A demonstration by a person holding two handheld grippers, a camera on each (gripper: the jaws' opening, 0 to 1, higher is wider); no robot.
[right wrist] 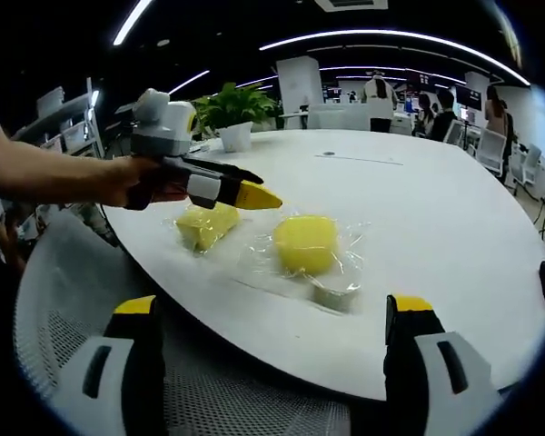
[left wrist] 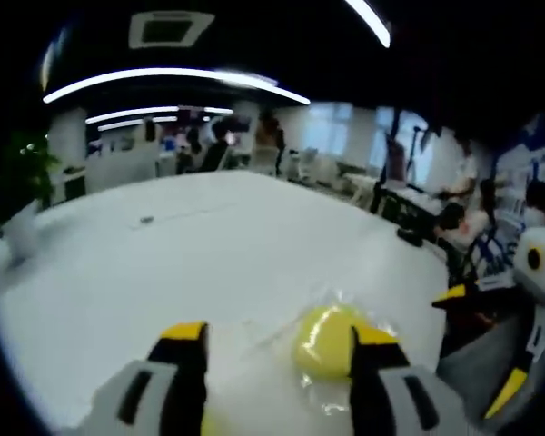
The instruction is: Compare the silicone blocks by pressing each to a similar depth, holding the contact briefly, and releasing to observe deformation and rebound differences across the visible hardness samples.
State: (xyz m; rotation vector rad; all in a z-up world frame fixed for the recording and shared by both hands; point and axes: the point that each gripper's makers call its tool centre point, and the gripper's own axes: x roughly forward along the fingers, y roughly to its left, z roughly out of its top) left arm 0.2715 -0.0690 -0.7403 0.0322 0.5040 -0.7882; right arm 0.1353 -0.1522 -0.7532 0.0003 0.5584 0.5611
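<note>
On the white table (right wrist: 436, 209) lie two yellow silicone blocks in clear wrap: a squarish one (right wrist: 206, 224) and a rounder one (right wrist: 306, 243). A small pale block (right wrist: 334, 293) sits by the rounder one, nearer the table edge. A hand (right wrist: 136, 182) holds my left gripper (right wrist: 254, 186) open just above the squarish block, apart from it. In the left gripper view the rounder block (left wrist: 322, 341) lies ahead of my left gripper (left wrist: 279, 338), close to the right-hand jaw. My right gripper (right wrist: 272, 309) is open and empty, back off the table edge; it also enters at the right (left wrist: 480, 338).
A grey mesh chair (right wrist: 54, 309) stands at the near table edge below my right gripper. A potted plant (right wrist: 232, 109) sits at the table's far side. Several people sit at desks (left wrist: 454, 195) beyond the table. A small dark item (left wrist: 146, 219) lies far out on the tabletop.
</note>
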